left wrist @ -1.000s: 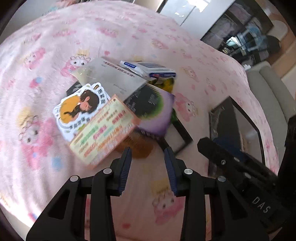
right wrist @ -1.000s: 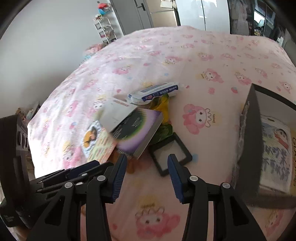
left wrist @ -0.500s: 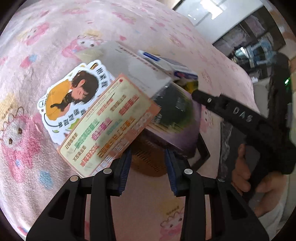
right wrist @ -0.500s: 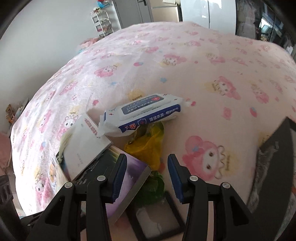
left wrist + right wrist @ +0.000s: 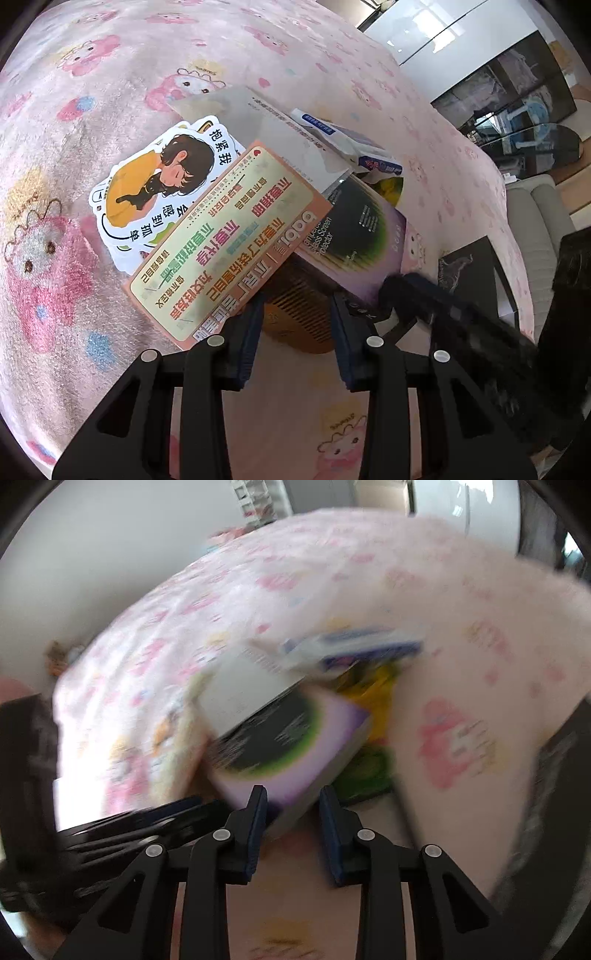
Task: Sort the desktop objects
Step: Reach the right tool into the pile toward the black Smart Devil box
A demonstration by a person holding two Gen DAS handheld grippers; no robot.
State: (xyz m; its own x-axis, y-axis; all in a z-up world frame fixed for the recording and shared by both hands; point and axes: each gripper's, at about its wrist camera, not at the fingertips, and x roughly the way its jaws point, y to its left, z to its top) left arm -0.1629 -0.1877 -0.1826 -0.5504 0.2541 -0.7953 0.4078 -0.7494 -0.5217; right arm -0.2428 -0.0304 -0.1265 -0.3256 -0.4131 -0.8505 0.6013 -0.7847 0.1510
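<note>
A heap of flat items lies on a pink cartoon blanket (image 5: 92, 66). An orange-bordered card (image 5: 225, 247) lies on top of a girl sticker (image 5: 159, 177), beside a purple screen-protector box (image 5: 354, 240) and a grey booklet (image 5: 273, 136). A brown wooden comb (image 5: 295, 314) lies under the card. My left gripper (image 5: 295, 321) is open with its tips on either side of the comb. My right gripper (image 5: 291, 805) is open at the near corner of the purple box (image 5: 291, 746); this view is blurred. A blue-and-white wipes pack (image 5: 354, 650) tops the heap.
A yellow-green bag (image 5: 373, 701) lies under the wipes pack. A black box (image 5: 476, 273) stands at the right of the heap; its wall (image 5: 543, 782) shows at the right in the right wrist view. The right gripper's body (image 5: 461, 332) crosses the left wrist view.
My left gripper has moved in closer so that its tips flank the comb. My right gripper has pulled back and swung down to the purple box's corner, blurring its view.
</note>
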